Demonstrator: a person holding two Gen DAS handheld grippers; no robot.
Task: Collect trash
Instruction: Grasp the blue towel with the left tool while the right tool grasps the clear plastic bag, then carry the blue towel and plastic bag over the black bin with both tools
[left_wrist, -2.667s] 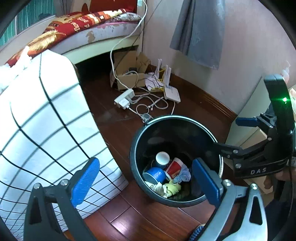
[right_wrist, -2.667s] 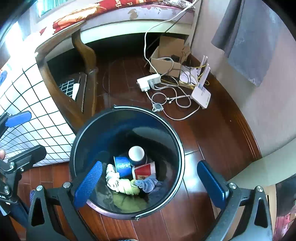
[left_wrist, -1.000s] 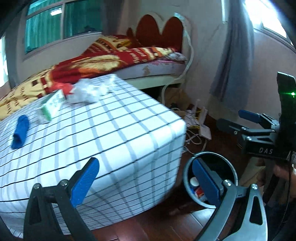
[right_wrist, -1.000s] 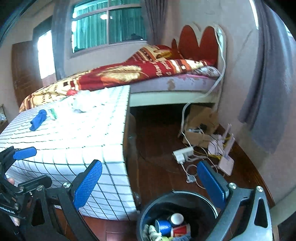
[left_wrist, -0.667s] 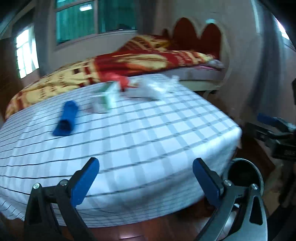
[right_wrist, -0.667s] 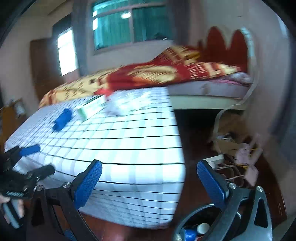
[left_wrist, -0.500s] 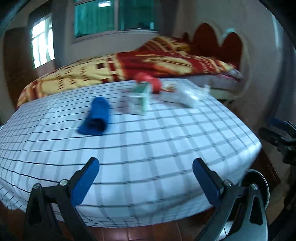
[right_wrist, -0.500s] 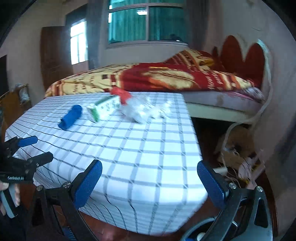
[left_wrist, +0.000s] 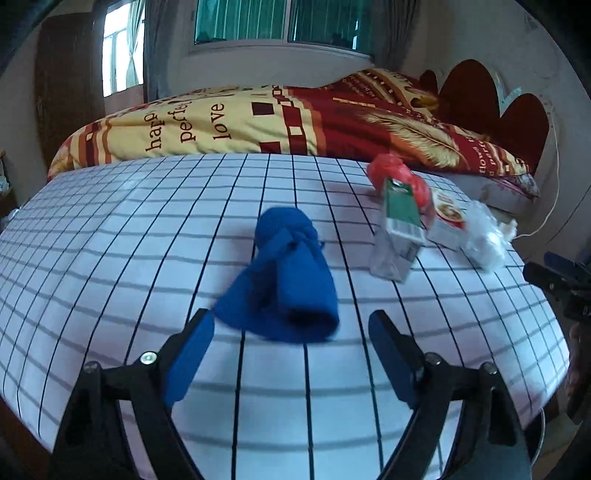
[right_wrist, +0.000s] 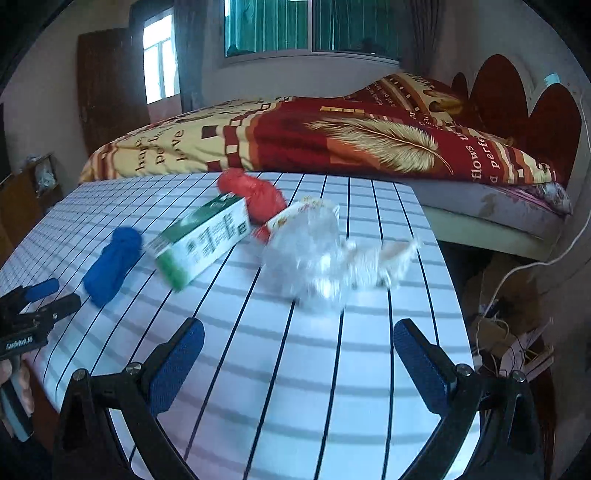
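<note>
Now, left claw (left_wrist: 291, 354): closing in from wide, pads either side of the blue bundle's near end, nothing pinched yet.
Right claw (right_wrist: 295, 354): standing wide and empty over the table (right_wrist: 332, 406), pointing toward the clear plastic wad (right_wrist: 317, 254).
Blue bundle (left_wrist: 284, 280): lying on the checked cloth near the table's front edge, apart from the other litter.
Carton (right_wrist: 203, 240): lying on its side mid-table, its far end close against the red bag (right_wrist: 255, 195).
Small box (left_wrist: 447, 218): tucked between the carton and the plastic wad, close against both.
Step in hand: looking like the left claw is going for the blue bundle first.
Risk one: the bundle is soft and rolled, so the pads may be catching only the loose open end, and it could be unrolling or slipping out on the lift.
Risk two: pads coming in low could be nipping the cloth and dragging the whole cluster along.
Risk three: the plastic wad is light and springy; a late or off-centre squeeze from the right claw could be flicking it off the table's right edge onto the floor.
</note>
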